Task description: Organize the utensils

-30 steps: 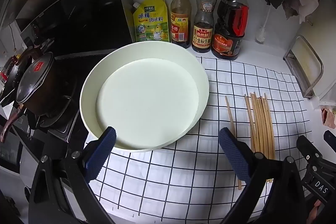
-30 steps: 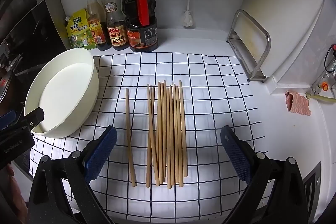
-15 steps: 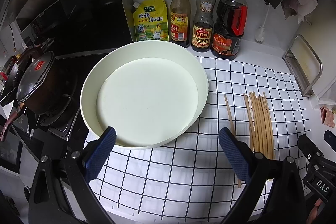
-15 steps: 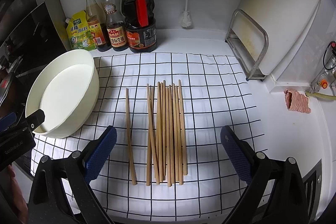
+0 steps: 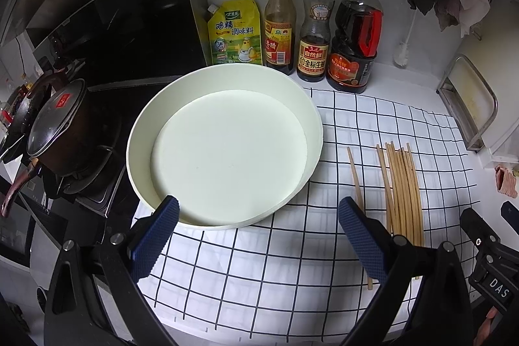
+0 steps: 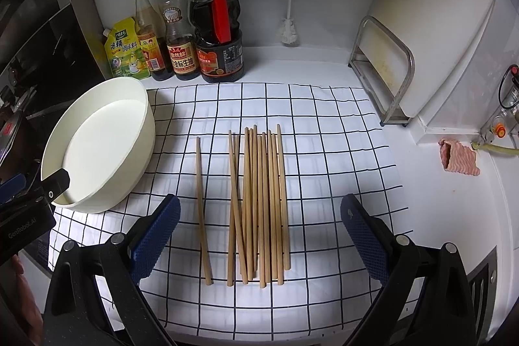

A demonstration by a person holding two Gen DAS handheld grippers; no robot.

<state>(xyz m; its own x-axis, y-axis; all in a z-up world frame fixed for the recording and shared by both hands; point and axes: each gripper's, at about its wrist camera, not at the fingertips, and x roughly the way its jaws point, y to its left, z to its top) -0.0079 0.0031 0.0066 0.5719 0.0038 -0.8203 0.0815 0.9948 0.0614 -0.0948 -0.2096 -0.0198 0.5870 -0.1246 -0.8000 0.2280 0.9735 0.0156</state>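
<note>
On the checked cloth (image 6: 324, 125) one chopstick (image 6: 202, 209) lies apart beside a bunch of about ten (image 6: 259, 203), right of one white bowl (image 6: 97, 145); left gripper (image 5: 259, 235) and right gripper (image 6: 259, 235) fingers gape wide, empty.

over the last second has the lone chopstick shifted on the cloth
No. In the right wrist view the lone chopstick lies on the same grid lines of the checked cloth, same gap from the chopstick bundle.

Empty left tool (image 5: 258, 237) gapes before white basin (image 5: 311, 115).
</note>
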